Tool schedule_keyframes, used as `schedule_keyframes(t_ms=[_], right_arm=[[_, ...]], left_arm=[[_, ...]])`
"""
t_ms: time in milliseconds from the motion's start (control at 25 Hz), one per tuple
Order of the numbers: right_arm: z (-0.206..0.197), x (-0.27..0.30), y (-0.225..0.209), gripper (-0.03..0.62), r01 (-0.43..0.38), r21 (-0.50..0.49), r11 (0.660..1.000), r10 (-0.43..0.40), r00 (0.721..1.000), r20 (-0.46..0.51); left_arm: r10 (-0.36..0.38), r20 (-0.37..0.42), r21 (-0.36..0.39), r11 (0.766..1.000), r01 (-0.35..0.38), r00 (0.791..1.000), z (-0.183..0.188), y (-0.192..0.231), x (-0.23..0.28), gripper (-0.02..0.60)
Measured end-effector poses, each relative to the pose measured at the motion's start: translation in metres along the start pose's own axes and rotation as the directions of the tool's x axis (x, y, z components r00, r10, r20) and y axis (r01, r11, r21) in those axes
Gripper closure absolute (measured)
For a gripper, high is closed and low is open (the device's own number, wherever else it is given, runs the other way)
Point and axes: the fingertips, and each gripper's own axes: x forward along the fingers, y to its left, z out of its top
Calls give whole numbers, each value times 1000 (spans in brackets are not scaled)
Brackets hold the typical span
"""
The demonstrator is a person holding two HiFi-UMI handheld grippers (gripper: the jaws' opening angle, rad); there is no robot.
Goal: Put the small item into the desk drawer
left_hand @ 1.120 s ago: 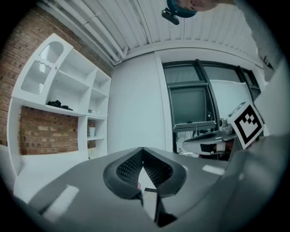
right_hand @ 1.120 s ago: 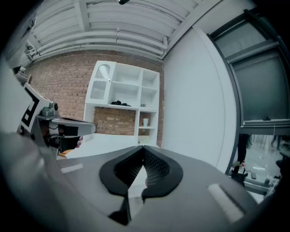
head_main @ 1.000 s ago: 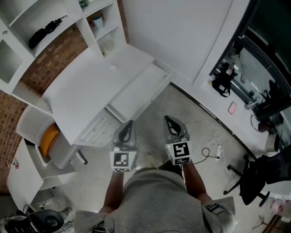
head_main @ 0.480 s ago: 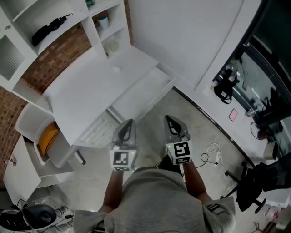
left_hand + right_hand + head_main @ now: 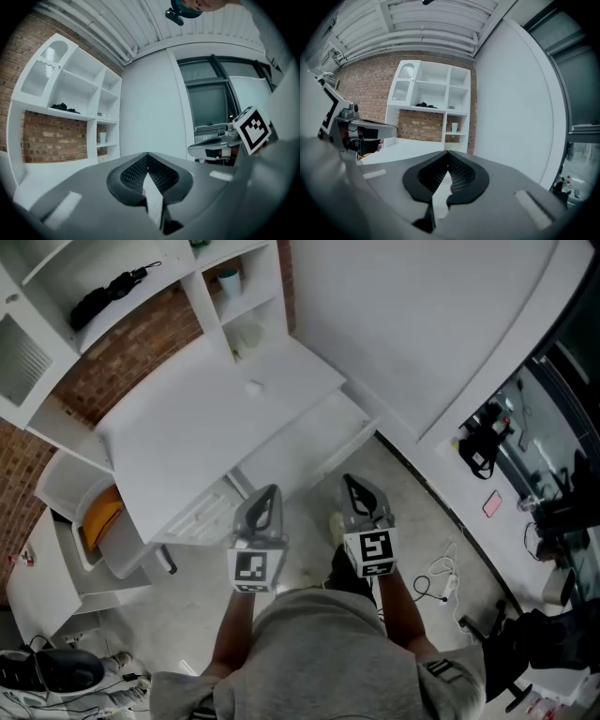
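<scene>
The person is standing on the concrete floor (image 5: 441, 521) in front of a white table (image 5: 178, 432), holding both tongs out level side by side and apart from each other, their tips falling short of the table's near edge. The left tongs (image 5: 270, 491) are clenched, tips meeting, with nothing showing between the ribbed pads. The right tongs (image 5: 352, 484) are clenched in the same way and are also carrying nothing. The small pale item (image 5: 253, 387) is lying on the bare table top towards its far right corner, well apart from both tongs. Below the table's right front edge a white drawer (image 5: 305, 442) is standing pulled out, between the item and the tongs. Behind the table a white shelf unit (image 5: 202, 296) is rising against a brick wall (image 5: 127, 357), holding a folded black umbrella (image 5: 112, 292) and a cup (image 5: 230, 282).
</scene>
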Motion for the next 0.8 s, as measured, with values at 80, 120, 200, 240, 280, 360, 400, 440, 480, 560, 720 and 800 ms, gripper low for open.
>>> schedule_keyframes(t_ms=[80,120,200,240,280,360,400,440,480,560,720,800], right_arm=[[1,21,-11,591,-32,-8,999,32,999,1],[1,32,-17,591,-48,-12,999,48,999,1],[4,54,-31,591,-79,-18,997,79,997,-5],[5,64,-37,591,-95,-18,995,95,995,-8],[7,75,-43,591,-111,-18,994,111,994,-11],[9,95,-54,591,-142,-22,990,141,990,-20],[9,105,-59,591,-157,-25,987,156,987,-25],[10,114,-64,591,-173,-28,985,172,985,-31],[10,123,-68,591,-190,-32,981,189,981,-36],[10,141,-76,591,-226,-39,973,224,974,-44],[7,176,-88,591,-298,-55,953,295,954,-58],[8,190,-91,591,-339,-64,939,335,940,-64]], left_arm=[[33,-7,-1,999,-33,999,-3,7,19,569],[47,-11,-3,999,-47,999,-3,11,29,569],[76,-21,-11,997,-76,997,-4,16,50,569],[92,-27,-15,996,-92,995,-4,20,59,569],[109,-33,-20,994,-110,994,-4,23,68,569],[142,-43,-28,989,-143,989,-5,31,86,569],[158,-48,-32,987,-159,986,-6,35,94,569],[173,-53,-36,984,-175,983,-6,38,103,569],[189,-57,-40,981,-192,980,-8,41,111,569],[222,-65,-45,973,-225,973,-10,48,126,569],[286,-70,-51,956,-289,956,-15,59,152,569],[323,-78,-55,943,-328,943,-16,63,161,569]])
